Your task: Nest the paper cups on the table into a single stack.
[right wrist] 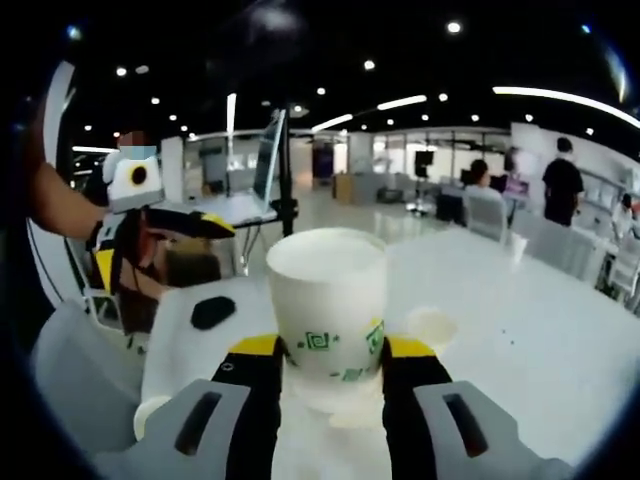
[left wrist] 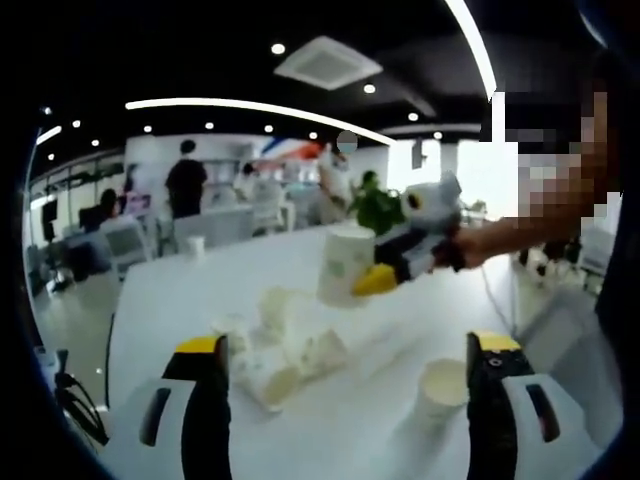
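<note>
Right tongs (right wrist: 330,365) clamp a paper cup (right wrist: 327,300) above the table (right wrist: 560,340).

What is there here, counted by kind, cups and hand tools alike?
Grippers: 2 (left gripper, right gripper)
Held cup: 1
Standing cups: 2
Tipped cups, in a blurred heap: about 4
Total: about 9
</note>
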Tool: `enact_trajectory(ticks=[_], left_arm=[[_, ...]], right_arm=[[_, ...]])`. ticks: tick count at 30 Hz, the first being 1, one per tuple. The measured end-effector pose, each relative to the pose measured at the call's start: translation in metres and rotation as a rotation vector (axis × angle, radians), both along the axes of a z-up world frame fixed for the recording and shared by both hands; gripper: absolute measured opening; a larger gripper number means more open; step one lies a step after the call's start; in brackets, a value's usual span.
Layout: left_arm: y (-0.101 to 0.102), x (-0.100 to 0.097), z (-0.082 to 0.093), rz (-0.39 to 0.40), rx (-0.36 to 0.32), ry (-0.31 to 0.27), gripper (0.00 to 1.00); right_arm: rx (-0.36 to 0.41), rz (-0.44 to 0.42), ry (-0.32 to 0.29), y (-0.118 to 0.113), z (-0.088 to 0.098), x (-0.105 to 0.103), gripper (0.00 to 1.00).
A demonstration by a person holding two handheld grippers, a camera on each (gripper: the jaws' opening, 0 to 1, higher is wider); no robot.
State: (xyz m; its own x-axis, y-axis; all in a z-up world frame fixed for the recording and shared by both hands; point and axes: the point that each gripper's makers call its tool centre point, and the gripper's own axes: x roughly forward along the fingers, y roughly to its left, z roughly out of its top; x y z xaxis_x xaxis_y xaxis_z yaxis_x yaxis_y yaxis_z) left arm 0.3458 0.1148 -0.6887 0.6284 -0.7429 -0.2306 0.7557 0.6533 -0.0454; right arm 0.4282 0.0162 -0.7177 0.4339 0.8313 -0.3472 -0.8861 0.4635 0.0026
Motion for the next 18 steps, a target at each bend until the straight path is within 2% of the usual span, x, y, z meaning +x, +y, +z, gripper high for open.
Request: enact_trajectory(ticks=[18], left_arm=[[-0.017,0.001,0.017,-0.049,0.004,-0.028,0.94]], right_arm=[[-0.001,0.014,0.013,-0.005,0.008,-0.031,0.36]])
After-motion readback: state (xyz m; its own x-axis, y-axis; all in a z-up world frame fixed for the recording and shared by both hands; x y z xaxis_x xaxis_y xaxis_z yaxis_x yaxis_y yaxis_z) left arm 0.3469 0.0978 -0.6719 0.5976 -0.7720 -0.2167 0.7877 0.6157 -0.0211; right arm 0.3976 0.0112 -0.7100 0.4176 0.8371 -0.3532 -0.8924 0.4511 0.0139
